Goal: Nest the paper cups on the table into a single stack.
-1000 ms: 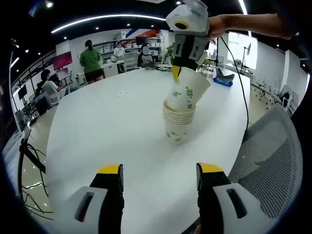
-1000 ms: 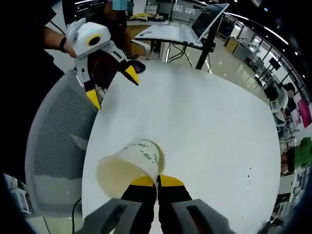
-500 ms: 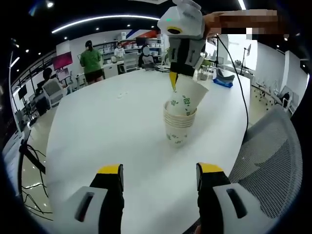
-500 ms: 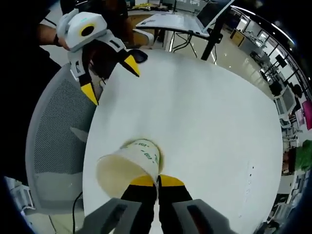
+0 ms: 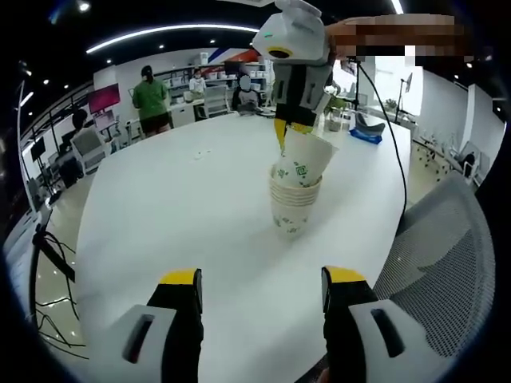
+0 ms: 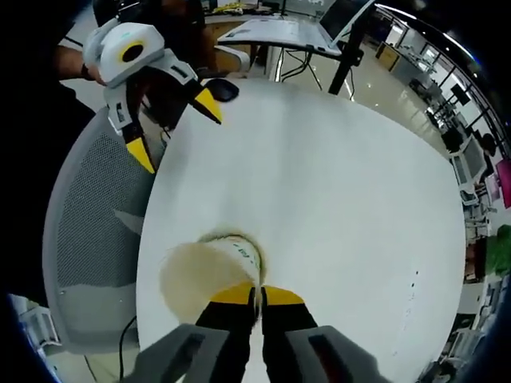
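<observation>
A stack of several white paper cups with green print stands upright on the round white table. My right gripper comes down from above, shut on the rim of a further paper cup whose base sits in the stack's top, still slightly tilted. In the right gripper view that cup shows its open mouth, with my right gripper pinching its rim. My left gripper hangs open and empty, low over the table's near edge; it also shows as the left gripper at upper left.
A grey mesh chair stands at the table's edge beside the stack. A black cable runs across the table's far side. People and desks fill the room behind. A laptop stand stands past the table.
The held cup has come down and straightened, its base now seated deeper in the stack's top. My left gripper has stayed put and open.
</observation>
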A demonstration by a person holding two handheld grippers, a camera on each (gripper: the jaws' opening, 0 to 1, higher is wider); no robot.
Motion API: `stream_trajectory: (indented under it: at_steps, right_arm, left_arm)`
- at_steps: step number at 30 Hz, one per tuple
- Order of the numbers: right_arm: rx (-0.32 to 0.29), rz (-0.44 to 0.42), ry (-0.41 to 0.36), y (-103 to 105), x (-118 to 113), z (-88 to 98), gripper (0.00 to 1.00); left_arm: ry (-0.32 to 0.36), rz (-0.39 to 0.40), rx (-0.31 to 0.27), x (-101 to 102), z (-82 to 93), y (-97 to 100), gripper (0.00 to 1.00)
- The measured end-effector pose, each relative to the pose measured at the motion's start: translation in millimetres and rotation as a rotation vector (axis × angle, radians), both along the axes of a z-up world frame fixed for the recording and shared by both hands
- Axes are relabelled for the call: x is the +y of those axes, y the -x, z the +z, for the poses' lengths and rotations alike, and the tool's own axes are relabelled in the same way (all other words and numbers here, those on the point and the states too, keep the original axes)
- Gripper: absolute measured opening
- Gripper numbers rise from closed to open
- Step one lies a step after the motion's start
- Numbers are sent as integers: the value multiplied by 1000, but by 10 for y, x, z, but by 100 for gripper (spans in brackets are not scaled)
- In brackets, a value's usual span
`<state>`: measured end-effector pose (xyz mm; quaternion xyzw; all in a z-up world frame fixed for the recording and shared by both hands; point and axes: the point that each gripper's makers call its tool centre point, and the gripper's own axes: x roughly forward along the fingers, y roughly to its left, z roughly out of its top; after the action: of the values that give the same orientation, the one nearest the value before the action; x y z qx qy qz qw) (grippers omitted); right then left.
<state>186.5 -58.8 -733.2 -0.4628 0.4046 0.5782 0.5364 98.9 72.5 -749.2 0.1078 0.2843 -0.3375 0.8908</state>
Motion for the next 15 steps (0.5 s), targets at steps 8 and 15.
stream_trajectory:
  at_steps: [8,15]
  right_arm:
    - [-4,-19,-23,1,-19,4,6]
    - [-7,-69,-101,-5,-58,29,22]
  left_arm:
    - [0,-5,1,-26,5,6,59]
    - [-4,-24,1,-88,17,-3,59]
